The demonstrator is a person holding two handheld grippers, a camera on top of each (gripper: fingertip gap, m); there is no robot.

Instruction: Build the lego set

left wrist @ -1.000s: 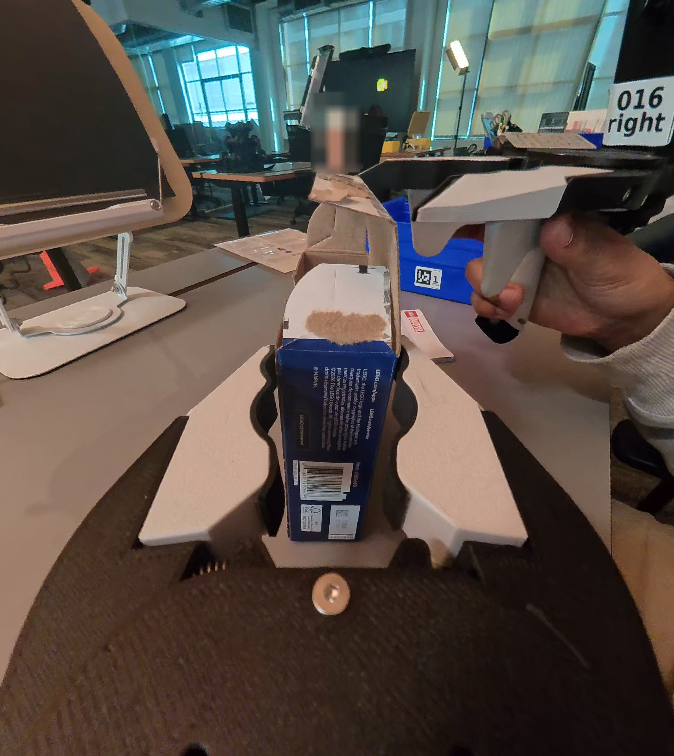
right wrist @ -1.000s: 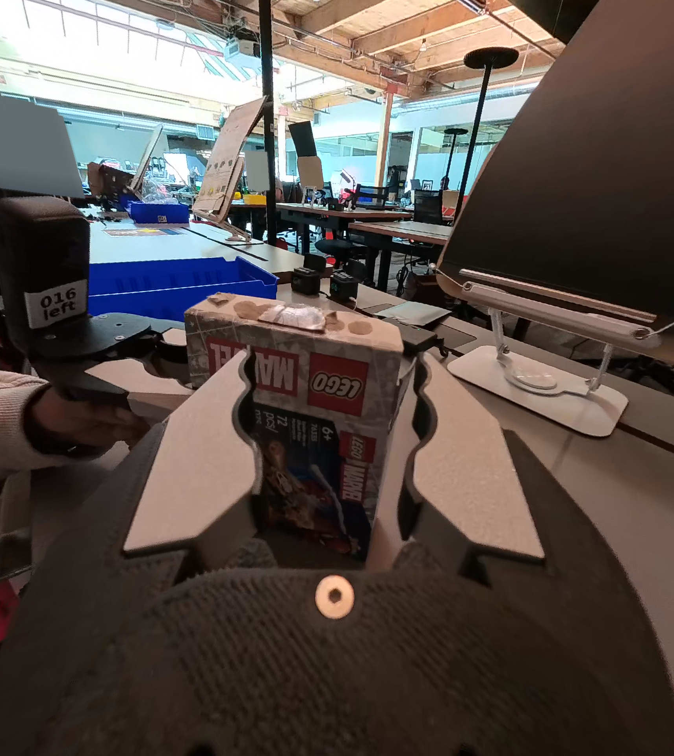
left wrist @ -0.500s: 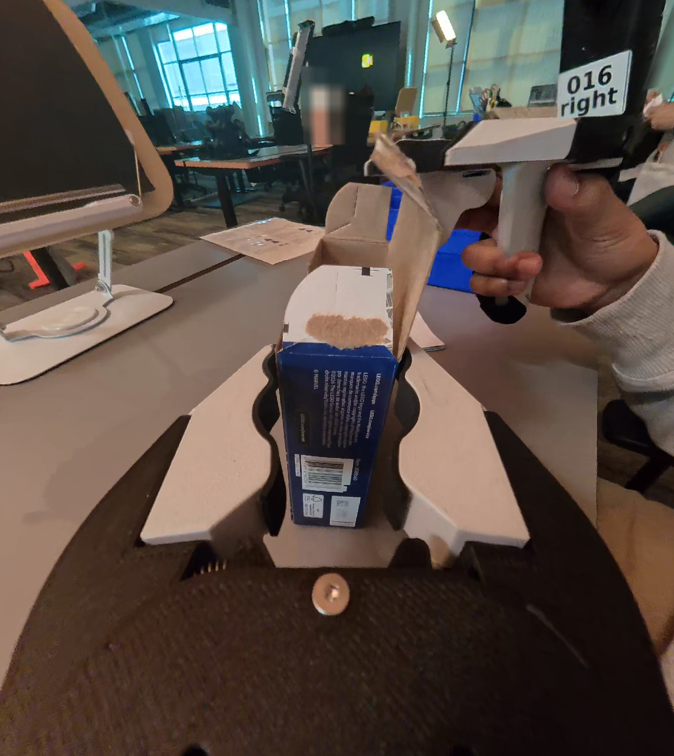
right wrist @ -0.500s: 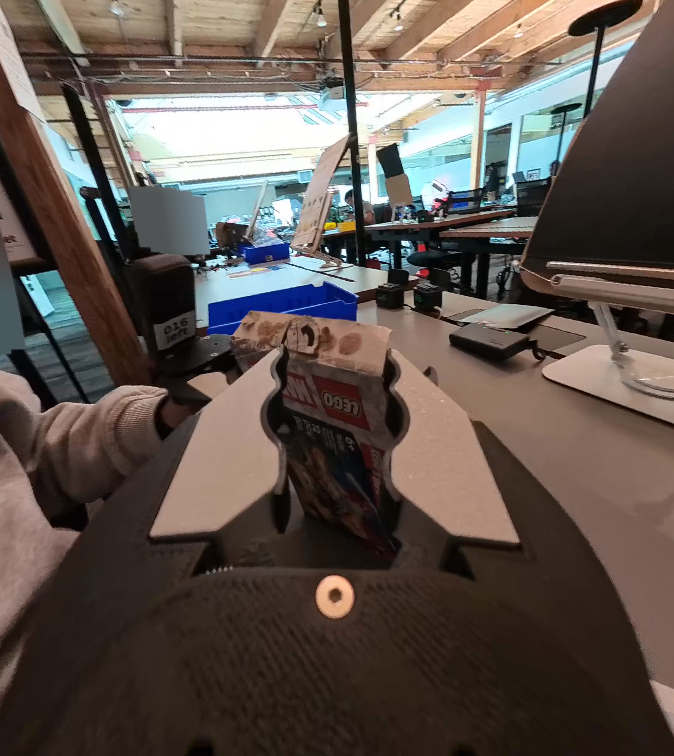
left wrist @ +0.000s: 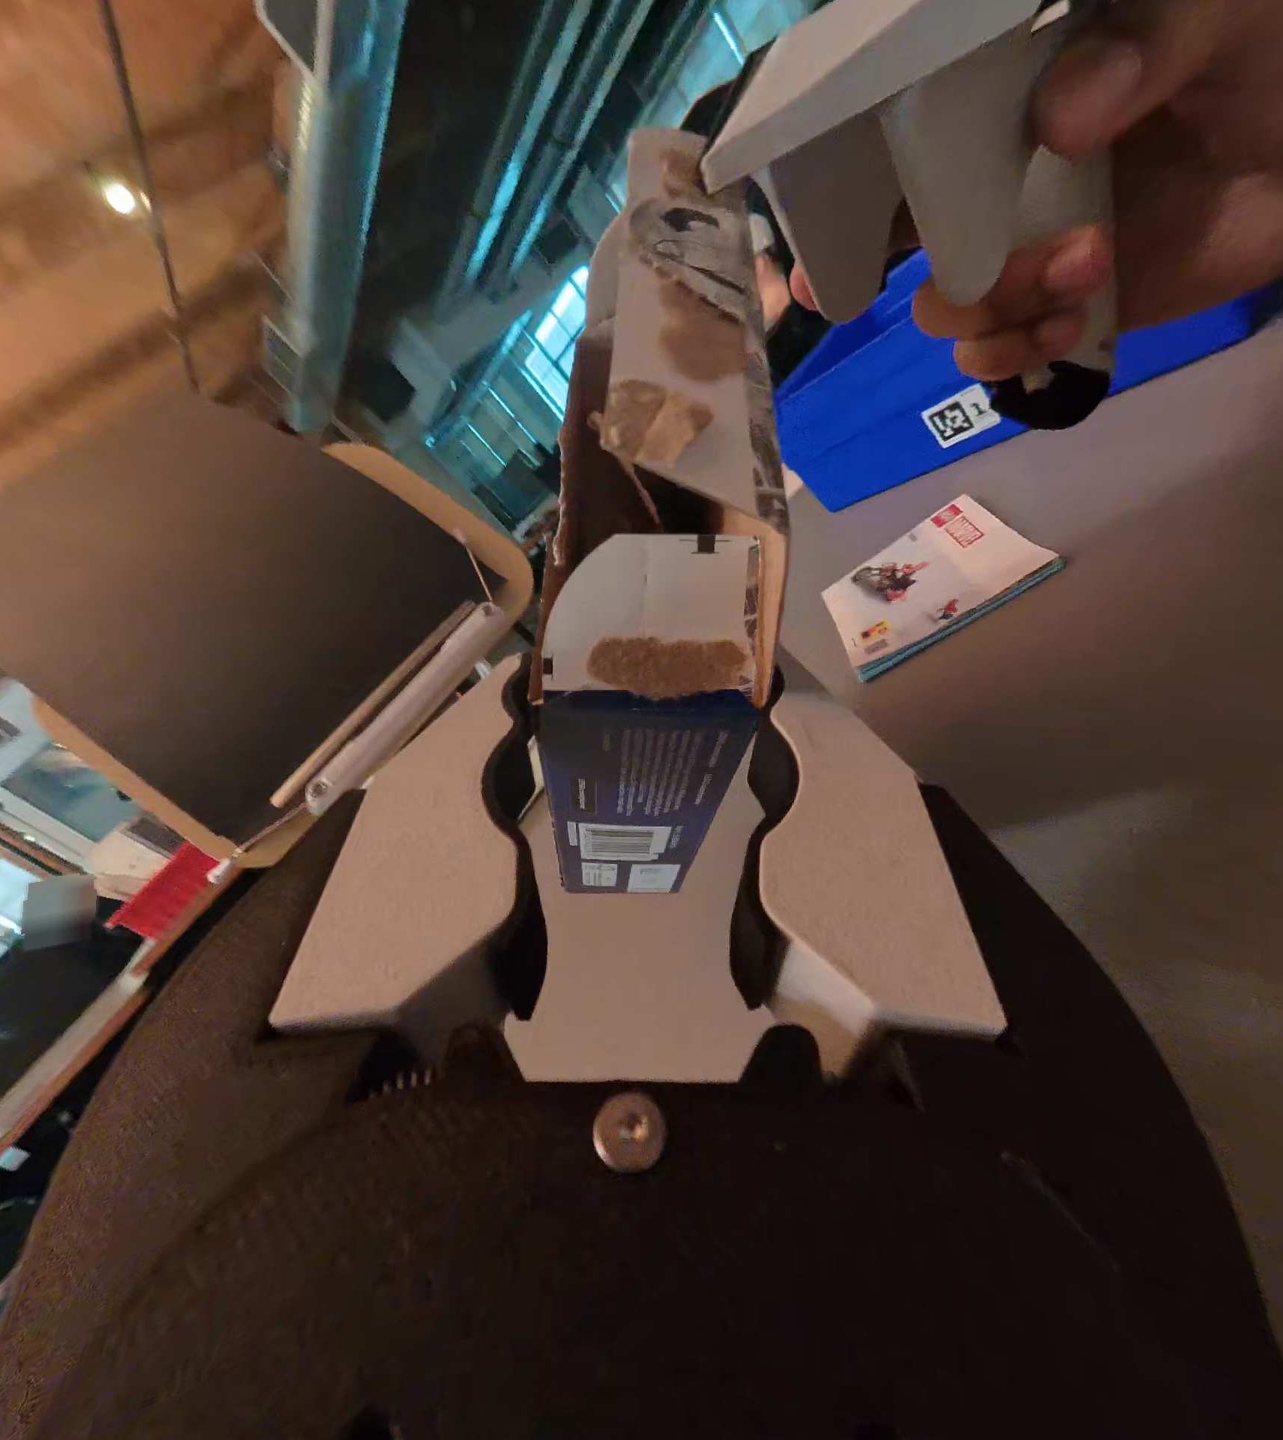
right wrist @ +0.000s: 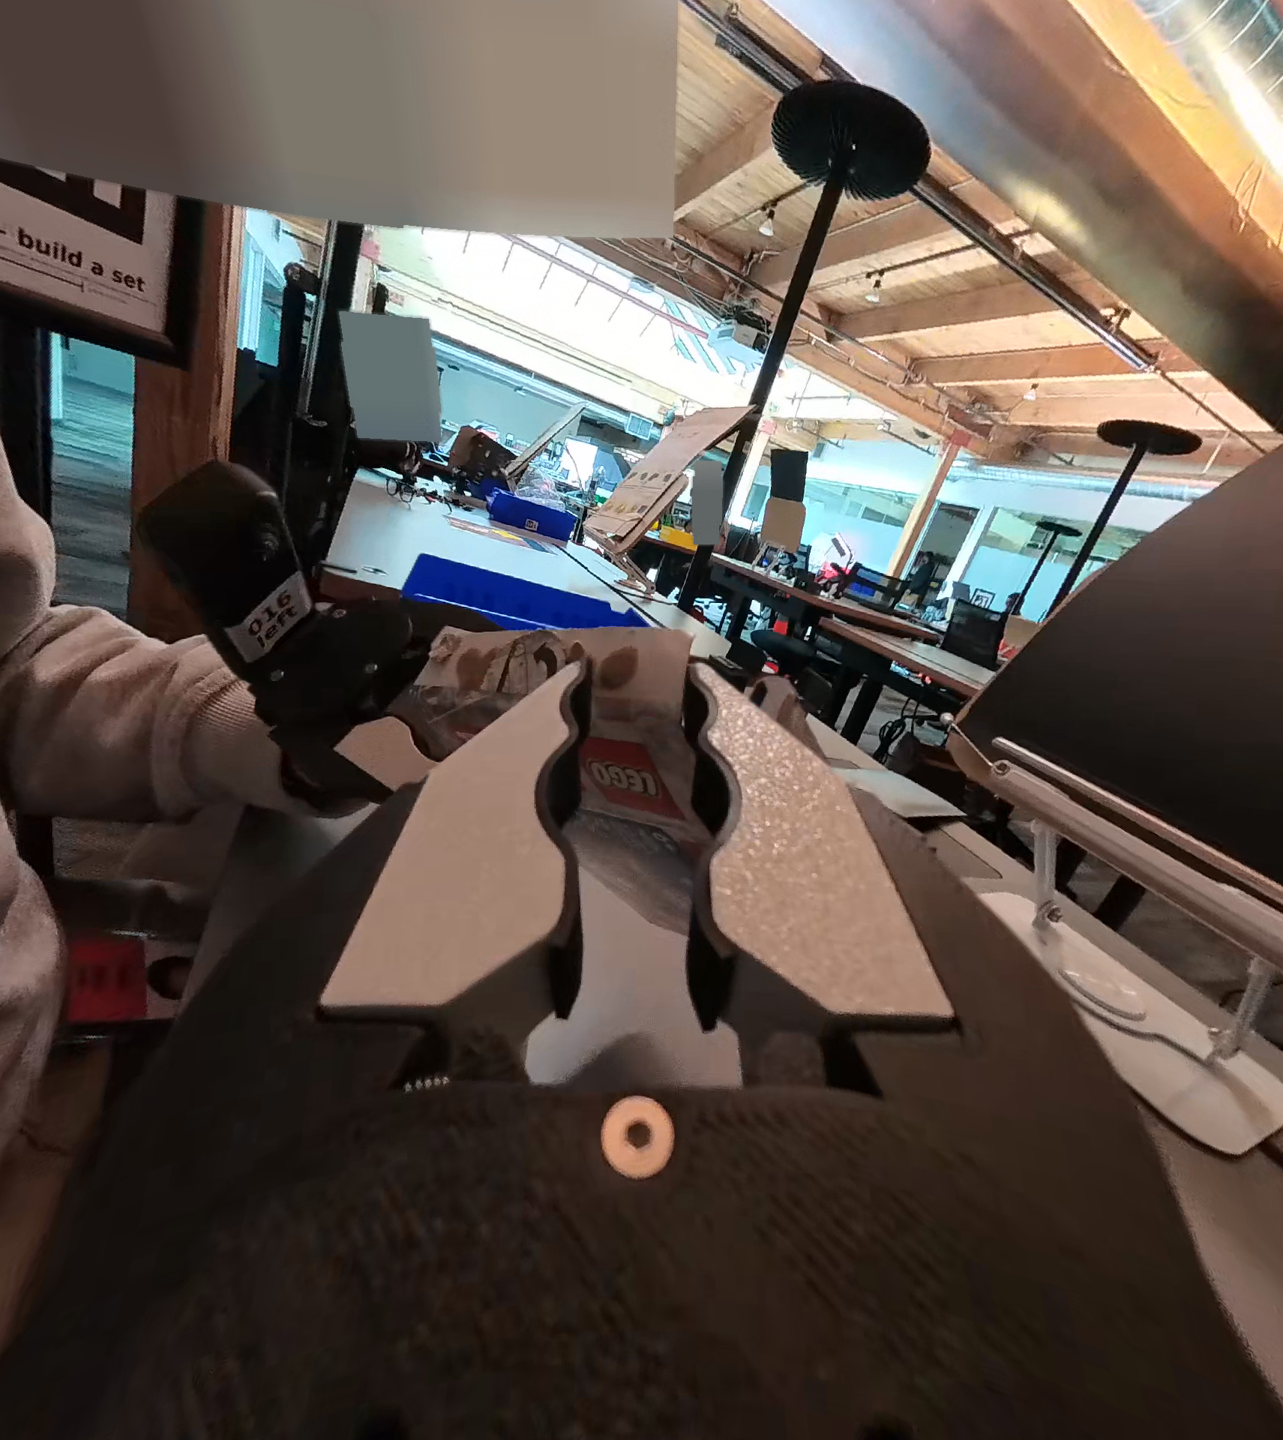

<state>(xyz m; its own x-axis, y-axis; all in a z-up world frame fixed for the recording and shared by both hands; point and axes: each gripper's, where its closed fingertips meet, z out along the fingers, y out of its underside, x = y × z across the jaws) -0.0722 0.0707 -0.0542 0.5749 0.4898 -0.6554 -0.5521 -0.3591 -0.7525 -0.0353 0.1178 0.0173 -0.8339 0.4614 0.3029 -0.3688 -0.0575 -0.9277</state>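
A: Desk (left wrist: 1090, 740) grey, blue bin (left wrist: 895, 405) at far edge, booklet (left wrist: 942, 584) flat beside it. Black board on a stand (right wrist: 1168, 919) to one side.

B: Box (left wrist: 646, 787)?

A: Off the desk, clamped across its narrow blue side by left gripper (left wrist: 642, 740), fingers closed snug on both faces. Long axis along the fingers, opened end pointing away from the camera and tipped up toward the ceiling. Torn flaps splayed out.

B: Right gripper (right wrist: 634, 748)?

A: Nearly closed, pinching the long flap (left wrist: 700, 312) at its torn end. Printed face visible between the fingers in right wrist view.

B: Step, best guess?

A: Opening the box fully to get the contents out. Nothing visible inside from here.

B: Tips?

A: Keep left clamp firm but not crushing; cardboard buckles easily. Pull flap along its hinge line, not sideways, else a tear. Then tip open end down over the desk, low, near bin, so bags don't scatter.
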